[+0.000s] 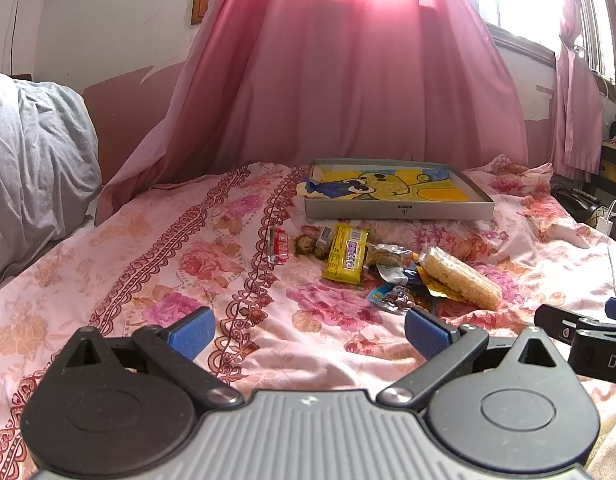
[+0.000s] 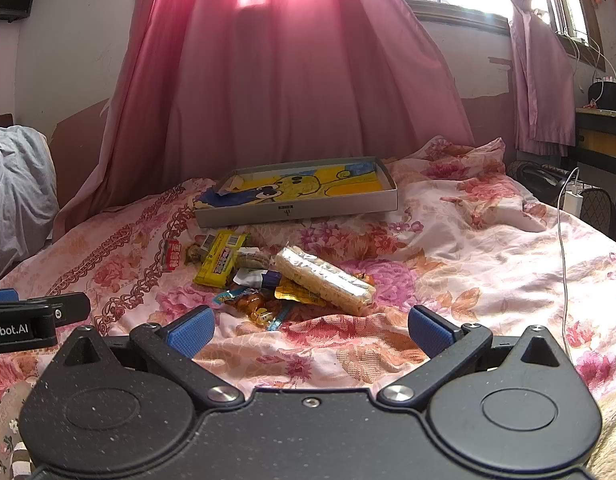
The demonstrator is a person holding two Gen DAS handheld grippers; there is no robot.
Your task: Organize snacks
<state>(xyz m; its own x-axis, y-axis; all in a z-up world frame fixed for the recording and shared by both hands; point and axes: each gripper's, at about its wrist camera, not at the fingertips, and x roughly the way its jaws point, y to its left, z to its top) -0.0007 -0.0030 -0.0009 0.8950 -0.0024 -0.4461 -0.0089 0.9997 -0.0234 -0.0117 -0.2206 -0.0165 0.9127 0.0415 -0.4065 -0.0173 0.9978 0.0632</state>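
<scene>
Left gripper [image 1: 309, 334] and right gripper [image 2: 311, 332] both spread wide, empty; "Robot.AI" legible on the left one's side. Snack pile [image 2: 268, 276] lies on floral bedspread [image 2: 467, 248], just before grey tray [image 2: 347, 205]; wrapper print unreadable.

Right gripper [image 2: 309, 330] low over floral bedspread [image 2: 447, 248], jaws spread wide, nothing between blue pads [image 2: 190, 332]. Left gripper [image 2: 36, 312] enters at left edge; its jaw state not readable.

Landmark: grey tray [image 2: 296, 210], shallow, cartoon picture on its floor, against pink curtain [image 2: 276, 80]. Snack pile lies just in front of tray, apart from it:
- yellow packet [image 2: 220, 264], front-left of tray
- red packet [image 2: 172, 260], left of yellow packet
- rice bar [image 2: 323, 280] in clear wrap, lying diagonally, nearest right gripper
- orange candy bag [image 2: 256, 304] beneath bar's near side

Grey pillow [image 2: 16, 196] far left of tray.
</scene>
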